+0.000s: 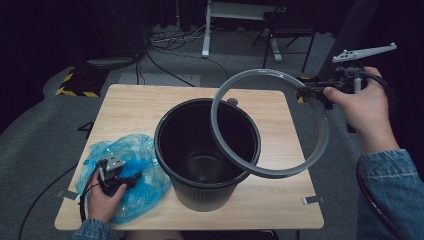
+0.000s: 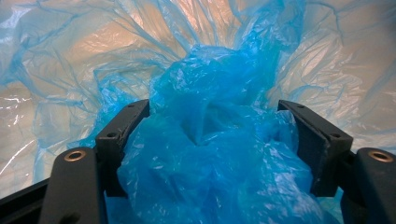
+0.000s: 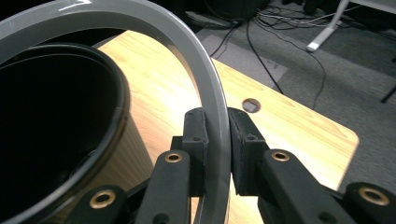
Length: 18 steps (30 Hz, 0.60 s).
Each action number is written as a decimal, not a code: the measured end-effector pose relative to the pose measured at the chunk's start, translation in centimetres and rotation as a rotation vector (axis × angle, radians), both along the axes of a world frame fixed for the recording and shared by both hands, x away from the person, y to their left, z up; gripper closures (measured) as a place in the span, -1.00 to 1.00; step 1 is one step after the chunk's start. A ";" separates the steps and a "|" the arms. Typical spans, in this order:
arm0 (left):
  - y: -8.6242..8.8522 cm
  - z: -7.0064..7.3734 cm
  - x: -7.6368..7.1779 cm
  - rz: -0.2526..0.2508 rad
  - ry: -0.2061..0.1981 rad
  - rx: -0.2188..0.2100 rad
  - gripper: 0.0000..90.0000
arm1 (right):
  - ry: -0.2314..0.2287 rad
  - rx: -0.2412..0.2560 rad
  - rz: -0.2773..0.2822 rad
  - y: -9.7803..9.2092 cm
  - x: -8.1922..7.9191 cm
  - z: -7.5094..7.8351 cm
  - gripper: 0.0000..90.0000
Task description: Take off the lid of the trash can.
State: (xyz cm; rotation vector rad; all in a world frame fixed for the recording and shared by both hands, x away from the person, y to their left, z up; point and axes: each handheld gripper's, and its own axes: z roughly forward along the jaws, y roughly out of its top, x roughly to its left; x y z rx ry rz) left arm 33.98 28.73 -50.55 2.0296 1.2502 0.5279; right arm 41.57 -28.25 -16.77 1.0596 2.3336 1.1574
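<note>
Desk [image 1: 135,107]: we see a light wooden top on grey carpet, carrying the bin and the bag; a small round hole sits near its far edge
Bin [image 1: 207,192]: we find a black round bucket standing upright near the middle of the desk, mouth open, nothing visible inside
Ring [image 1: 320,135]: we see a grey hoop held tilted above the bin, its near-left arc over the bin's mouth and its far-right arc out past the desk's right edge; we cannot tell whether it touches the bin's rim
Bag [image 1: 127,150]: we see crumpled blue plastic lying on the desk's near-left part, just beside the bin and against its wall
Right hand-held gripper [image 1: 310,92]: held up at the right by a hand in a denim sleeve; in the right gripper view its jaws are pressed onto the ring's band, one on each side
Left hand-held gripper [image 1: 125,179]: low over the bag; in the left gripper view its jaws stand spread, with a bunched fold of blue plastic between them, not squeezed
</note>
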 end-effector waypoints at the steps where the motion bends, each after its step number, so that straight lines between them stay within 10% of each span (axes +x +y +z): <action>1: 0.0 0.0 0.0 -0.001 -0.001 -0.002 -0.37 | -0.004 -0.001 -0.009 -0.4 -0.1 0.0 0.74; 18: 0.0 0.0 0.0 0.000 0.000 0.000 -0.37 | 0.001 0.018 -0.120 -6.0 -1.2 -0.6 0.73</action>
